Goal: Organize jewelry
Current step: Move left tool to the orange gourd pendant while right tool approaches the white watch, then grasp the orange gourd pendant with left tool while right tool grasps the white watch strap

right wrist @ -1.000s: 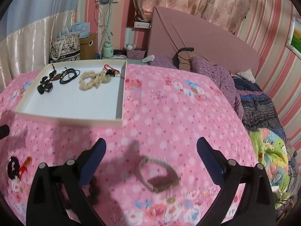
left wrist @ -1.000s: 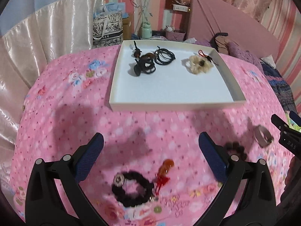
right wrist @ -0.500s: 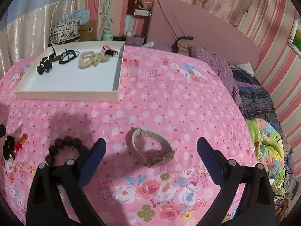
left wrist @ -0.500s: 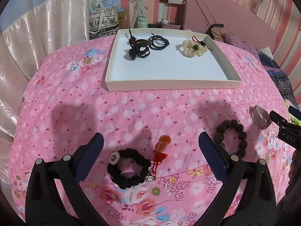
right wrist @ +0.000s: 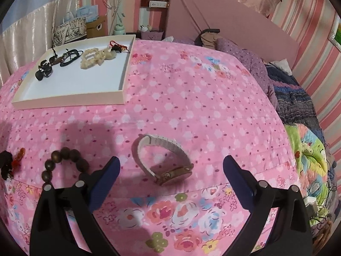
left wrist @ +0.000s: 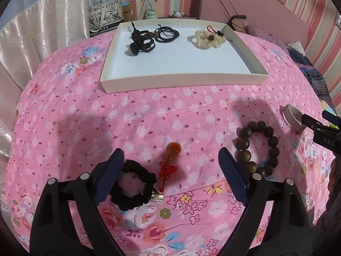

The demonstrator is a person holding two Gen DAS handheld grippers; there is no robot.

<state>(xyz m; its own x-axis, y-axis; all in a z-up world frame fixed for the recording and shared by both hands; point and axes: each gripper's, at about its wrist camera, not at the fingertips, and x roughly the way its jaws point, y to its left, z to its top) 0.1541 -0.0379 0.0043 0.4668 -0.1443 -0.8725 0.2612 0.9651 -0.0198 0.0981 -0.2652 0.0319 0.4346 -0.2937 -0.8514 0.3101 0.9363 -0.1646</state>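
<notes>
A white tray (left wrist: 183,81) lies on the pink bedspread and holds black cord bracelets (left wrist: 142,39) and a cream bracelet (left wrist: 208,39). My left gripper (left wrist: 170,166) is open above a black bead bracelet (left wrist: 132,189) with an orange pendant and red knot (left wrist: 170,155). A brown wooden bead bracelet (left wrist: 257,147) lies to its right. My right gripper (right wrist: 171,177) is open above a watch with a pale strap (right wrist: 164,157). The brown bead bracelet also shows in the right wrist view (right wrist: 64,160), and so does the tray (right wrist: 70,100).
The bed's pink headboard (right wrist: 223,21) stands at the back right. Purple pillows and a colourful blanket (right wrist: 304,149) lie along the right edge. A patterned bag (left wrist: 106,19) and satin curtains stand behind the tray on the left.
Both grippers have drawn back and risen, so the jewelry on the bedspread has slid up into view between the fingers. Both stay open.
</notes>
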